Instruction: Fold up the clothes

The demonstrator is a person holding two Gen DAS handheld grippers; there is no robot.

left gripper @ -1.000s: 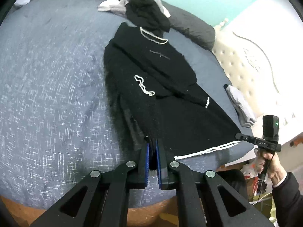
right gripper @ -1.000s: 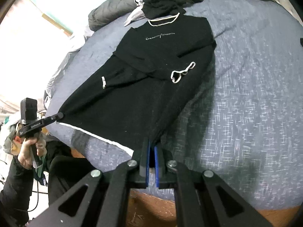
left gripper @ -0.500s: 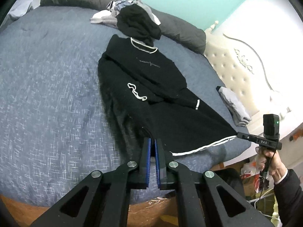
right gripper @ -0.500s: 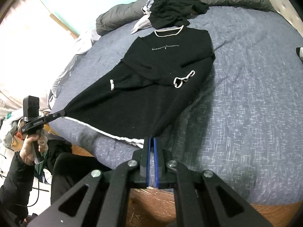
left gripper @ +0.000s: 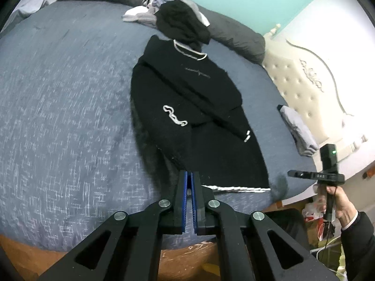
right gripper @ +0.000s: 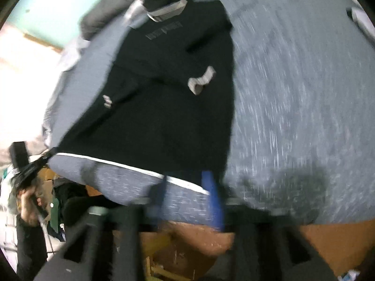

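A black sweater (left gripper: pixel 199 89) with a white-striped hem lies flat on the blue-grey bed cover (left gripper: pixel 58 93), both sleeves folded across its front. My left gripper (left gripper: pixel 189 175) is shut on the hem's near corner. In the right wrist view that corner (right gripper: pixel 55 153) is drawn out towards the left gripper (right gripper: pixel 50 155). My right gripper (right gripper: pixel 187 185) is blurred and its jaws are opening. The hem stripe shows in the gap, with the pads off it. From the left wrist view the right gripper (left gripper: pixel 290 173) hangs just past the hem's other corner, apart from it.
A heap of unfolded clothes (left gripper: pixel 178 21) and a dark grey pillow (left gripper: pixel 234 37) lie at the far end of the bed. A folded grey stack (left gripper: pixel 297 131) sits beside the cream tufted headboard (left gripper: pixel 304 86). Wooden floor (right gripper: pixel 328 245) shows below the bed's edge.
The right gripper's jaws have parted and the hem corner stretched to it has dropped back onto the bed. The right view has dipped and blurred. The left gripper stays shut on its corner.
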